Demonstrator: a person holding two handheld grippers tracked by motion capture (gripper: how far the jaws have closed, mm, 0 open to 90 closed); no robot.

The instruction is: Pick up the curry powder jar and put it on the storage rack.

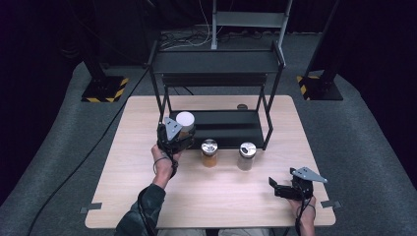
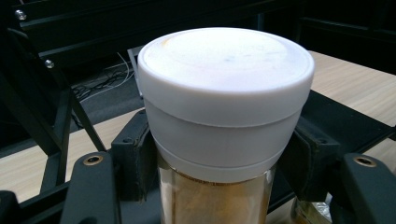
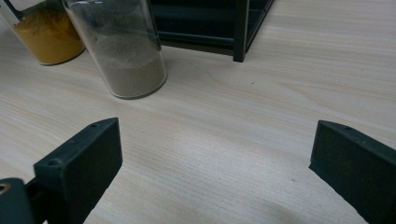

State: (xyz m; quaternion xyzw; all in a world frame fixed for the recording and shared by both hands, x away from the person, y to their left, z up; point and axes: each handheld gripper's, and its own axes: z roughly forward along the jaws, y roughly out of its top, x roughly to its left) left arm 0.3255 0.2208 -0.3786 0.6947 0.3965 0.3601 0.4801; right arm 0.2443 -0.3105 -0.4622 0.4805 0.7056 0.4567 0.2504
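Note:
My left gripper point(image 1: 179, 135) is shut on a white-lidded spice jar point(image 1: 185, 121) and holds it at the front left of the black rack's lower shelf point(image 1: 231, 129). In the left gripper view the jar point(image 2: 224, 107) stands upright between the two pads point(image 2: 137, 158), with tan powder under its white lid. Two metal-lidded jars stand on the table in front of the rack: an orange-powder jar point(image 1: 209, 153) point(image 3: 44, 32) and a beige-powder jar point(image 1: 246, 156) point(image 3: 123, 51). My right gripper point(image 1: 278, 188) point(image 3: 215, 172) rests open near the table's front right corner, with bare wood between its jaws.
The two-tier black rack point(image 1: 216, 61) stands at the back middle of the wooden table point(image 1: 128, 187). A rack leg point(image 3: 240, 30) stands just right of the beige jar. Cables lie on the floor behind the table.

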